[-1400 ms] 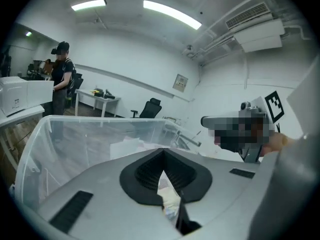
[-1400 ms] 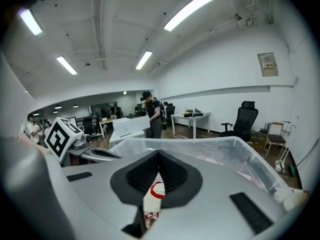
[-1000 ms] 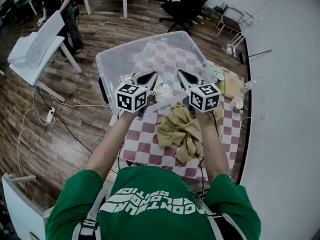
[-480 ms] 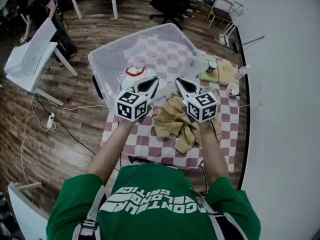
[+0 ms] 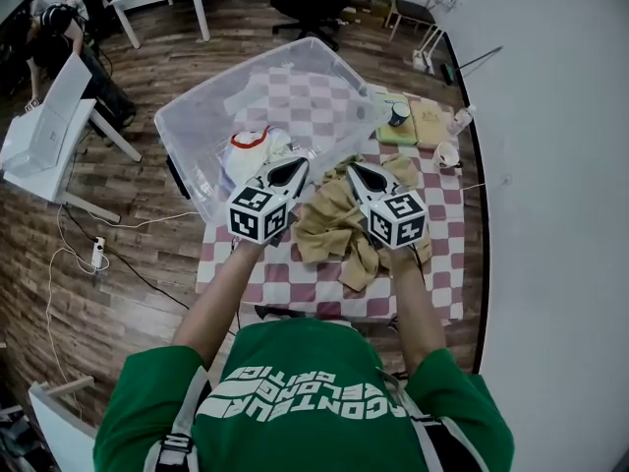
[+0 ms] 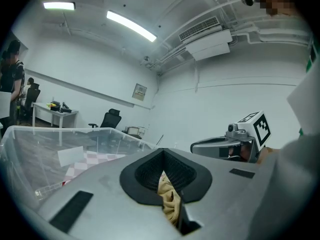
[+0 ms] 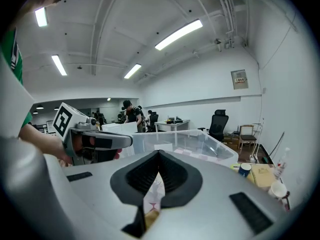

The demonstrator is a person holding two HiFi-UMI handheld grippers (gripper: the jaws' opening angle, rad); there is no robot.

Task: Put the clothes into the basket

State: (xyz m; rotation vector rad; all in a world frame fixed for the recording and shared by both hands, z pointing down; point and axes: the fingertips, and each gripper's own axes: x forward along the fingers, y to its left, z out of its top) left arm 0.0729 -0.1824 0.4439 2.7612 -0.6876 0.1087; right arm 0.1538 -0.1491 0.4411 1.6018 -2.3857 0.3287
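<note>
Two closed grippers (image 5: 294, 164) (image 5: 355, 169) hover by crumpled tan cloth (image 5: 329, 230).

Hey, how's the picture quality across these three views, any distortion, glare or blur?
Head view: strong fisheye bend at the edges, even light, sharp, faint sheen on the clear basket. Left gripper view: dark round vignette, ceiling light blown white, cloth up close looks soft. Right gripper view: same vignette, bright ceiling strip, far people small and unclear.
</note>
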